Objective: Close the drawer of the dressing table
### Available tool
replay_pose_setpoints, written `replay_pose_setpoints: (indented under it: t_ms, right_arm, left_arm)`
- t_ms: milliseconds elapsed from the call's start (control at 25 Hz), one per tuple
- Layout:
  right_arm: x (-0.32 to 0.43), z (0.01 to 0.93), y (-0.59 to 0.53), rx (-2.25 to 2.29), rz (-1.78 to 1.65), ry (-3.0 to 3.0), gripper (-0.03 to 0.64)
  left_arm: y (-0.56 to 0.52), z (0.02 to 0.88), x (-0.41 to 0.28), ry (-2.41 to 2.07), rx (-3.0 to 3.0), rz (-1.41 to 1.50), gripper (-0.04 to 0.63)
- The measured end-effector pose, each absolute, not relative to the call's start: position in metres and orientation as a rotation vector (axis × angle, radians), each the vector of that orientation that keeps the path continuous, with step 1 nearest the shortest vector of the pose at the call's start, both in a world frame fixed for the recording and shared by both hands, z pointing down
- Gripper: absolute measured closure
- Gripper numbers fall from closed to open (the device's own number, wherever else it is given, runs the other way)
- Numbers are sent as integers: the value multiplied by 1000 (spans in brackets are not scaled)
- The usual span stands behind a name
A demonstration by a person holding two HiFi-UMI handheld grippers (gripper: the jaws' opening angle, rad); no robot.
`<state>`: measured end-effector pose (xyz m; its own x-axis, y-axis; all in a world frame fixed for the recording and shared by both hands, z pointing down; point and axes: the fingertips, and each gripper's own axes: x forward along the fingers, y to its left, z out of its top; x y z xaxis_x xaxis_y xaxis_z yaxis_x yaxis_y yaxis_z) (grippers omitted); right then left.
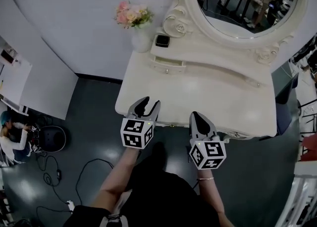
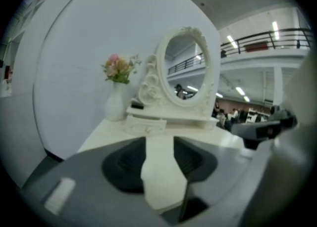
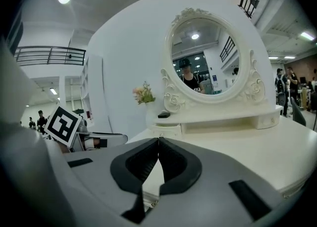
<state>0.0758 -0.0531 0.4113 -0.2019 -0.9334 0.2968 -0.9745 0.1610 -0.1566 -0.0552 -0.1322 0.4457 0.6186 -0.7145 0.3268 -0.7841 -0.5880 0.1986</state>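
Observation:
The white dressing table [image 1: 208,92] carries an oval mirror [image 1: 242,3] on a raised shelf. A small drawer [image 1: 168,65] under the shelf's left end stands pulled out a little; it also shows as the drawer [image 2: 145,126] in the left gripper view and the drawer [image 3: 167,131] in the right gripper view. My left gripper [image 1: 147,105] hovers over the table's front edge, its jaws apart with nothing between them [image 2: 159,144]. To its right, my right gripper [image 1: 198,118] points at the table with its tips together, empty [image 3: 158,142]. Both are well short of the drawer.
A vase of pink flowers [image 1: 133,18] stands at the table's back left corner, and a small black object [image 1: 162,40] lies on the shelf above the drawer. White curved wall behind. A seated person [image 1: 10,137] and cables [image 1: 54,171] are on the dark floor at left.

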Motion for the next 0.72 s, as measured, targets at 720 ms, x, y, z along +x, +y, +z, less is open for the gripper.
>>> replay_pose_setpoints:
  t_ms: [720]
  right_arm:
    - [98, 424, -131, 1910, 541, -2253, 612]
  left_arm:
    - [-203, 474, -31, -1179, 2484, 420, 419]
